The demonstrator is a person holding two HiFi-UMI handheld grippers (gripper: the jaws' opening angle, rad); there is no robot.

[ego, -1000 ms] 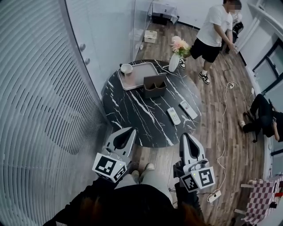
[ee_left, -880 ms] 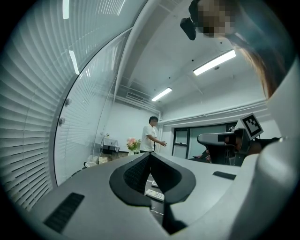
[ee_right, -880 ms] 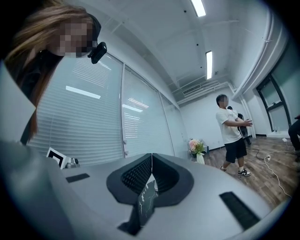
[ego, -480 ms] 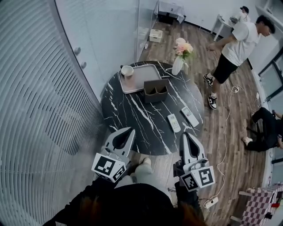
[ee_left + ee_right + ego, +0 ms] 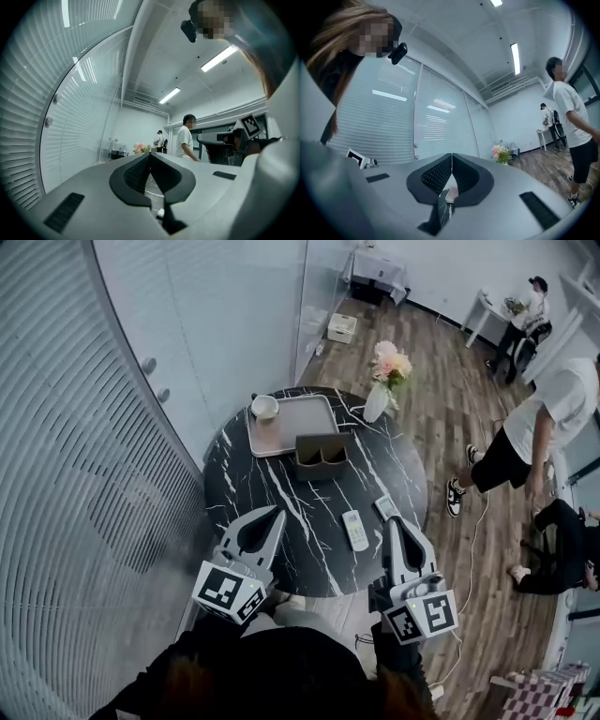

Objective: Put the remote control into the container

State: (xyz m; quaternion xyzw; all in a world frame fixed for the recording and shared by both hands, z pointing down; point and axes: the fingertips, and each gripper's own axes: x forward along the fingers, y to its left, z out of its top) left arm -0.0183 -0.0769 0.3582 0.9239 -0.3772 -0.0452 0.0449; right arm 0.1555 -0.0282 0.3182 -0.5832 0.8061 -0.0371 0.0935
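So the left gripper (image 5: 270, 517) is clenched shut on nothing, hanging over the near-left edge of the black marble tabletop (image 5: 281, 486), and toward the far-left edge there's a tray (image 5: 302, 414) with a cup (image 5: 265, 408) on its left corner. The brown two-pocket container (image 5: 321, 455) sits at the tray's near-right corner, while the white remote control (image 5: 354, 530) lies flat by the near-right edge, well apart from it, a second remote (image 5: 384, 506) just beside it. The right gripper (image 5: 392, 523) is clamped shut too, empty, over that same edge next to the second remote, and a vase (image 5: 376, 402) stands at the far-right edge.
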